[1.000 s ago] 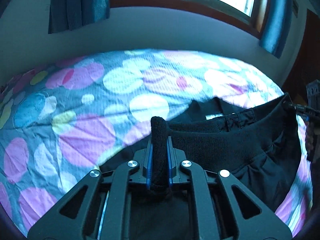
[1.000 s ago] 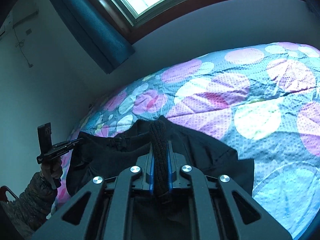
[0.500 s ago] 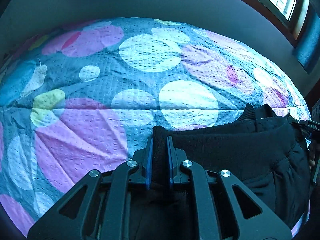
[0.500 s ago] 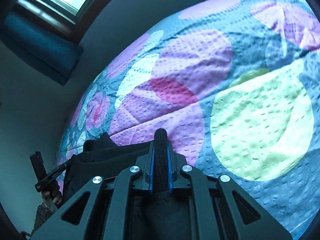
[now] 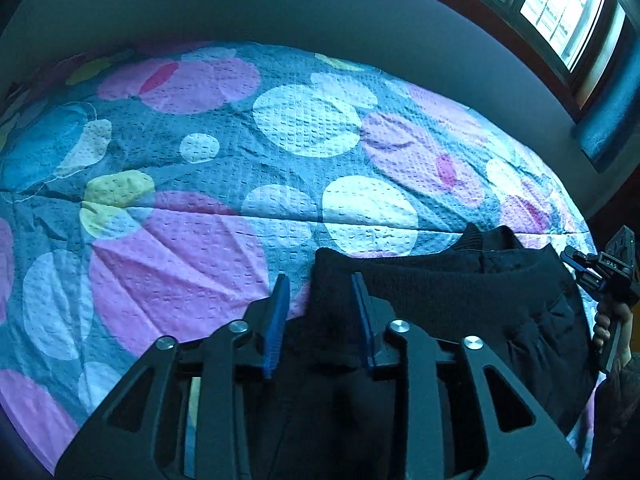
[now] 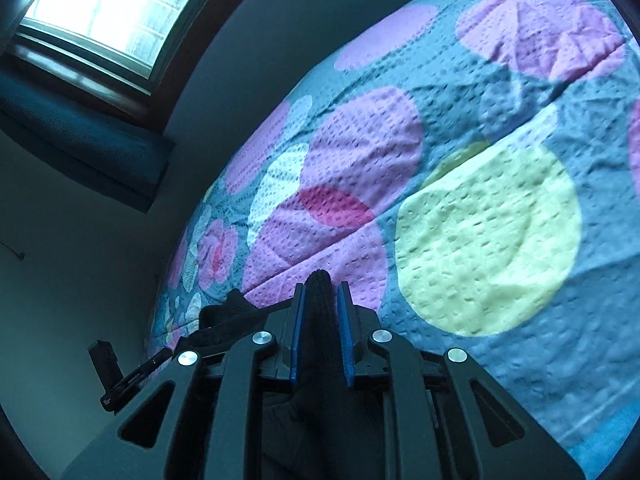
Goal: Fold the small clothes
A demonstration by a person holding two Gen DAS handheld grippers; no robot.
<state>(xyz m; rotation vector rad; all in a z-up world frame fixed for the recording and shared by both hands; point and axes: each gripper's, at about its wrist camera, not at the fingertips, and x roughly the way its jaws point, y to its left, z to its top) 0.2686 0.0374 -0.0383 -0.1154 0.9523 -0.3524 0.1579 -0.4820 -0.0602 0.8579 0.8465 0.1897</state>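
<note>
Left tongs (image 5: 320,304) now parted, waistband (image 5: 420,280) loose between; right tongs (image 6: 321,312) slackening.

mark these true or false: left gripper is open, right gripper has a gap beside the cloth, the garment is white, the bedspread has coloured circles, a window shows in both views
1. The left gripper is open. True.
2. The right gripper has a gap beside the cloth. False: its pads sit against the waistband.
3. The garment is white. False: it is black.
4. The bedspread has coloured circles. True.
5. A window shows in both views. True.
</note>
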